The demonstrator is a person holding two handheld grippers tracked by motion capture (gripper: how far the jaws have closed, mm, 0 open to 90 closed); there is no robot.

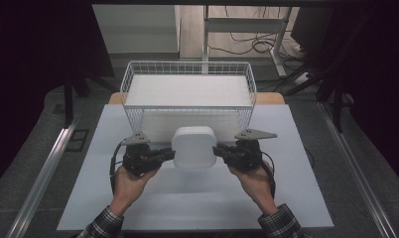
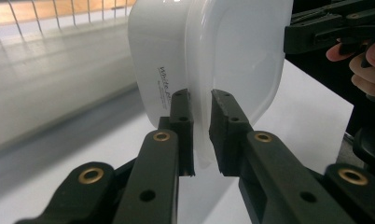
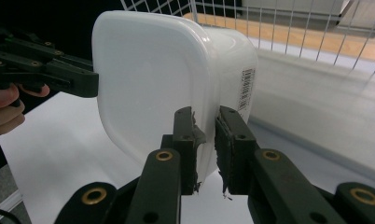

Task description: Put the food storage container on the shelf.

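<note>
- The left gripper (image 1: pixel 167 155) pinches the thin rim of a white lidded plastic container (image 1: pixel 194 147) between its closed jaws, as the left gripper view (image 2: pixel 202 126) shows.
- The right gripper (image 1: pixel 218 150) clamps the opposite edge the same way, jaws closed on the rim (image 3: pixel 205 135); gripping both sides likely keeps the container level and stops it swinging.
- The container hangs between the two grippers, seemingly lifted clear above the white table top (image 1: pixel 197 198), just in front of the white wire basket (image 1: pixel 138 119).
- The basket sits at the far end of the table, its open top facing up, probably where the container is headed.
- The person's hands (image 1: pixel 130 178) hold the tools from the near side.
</note>
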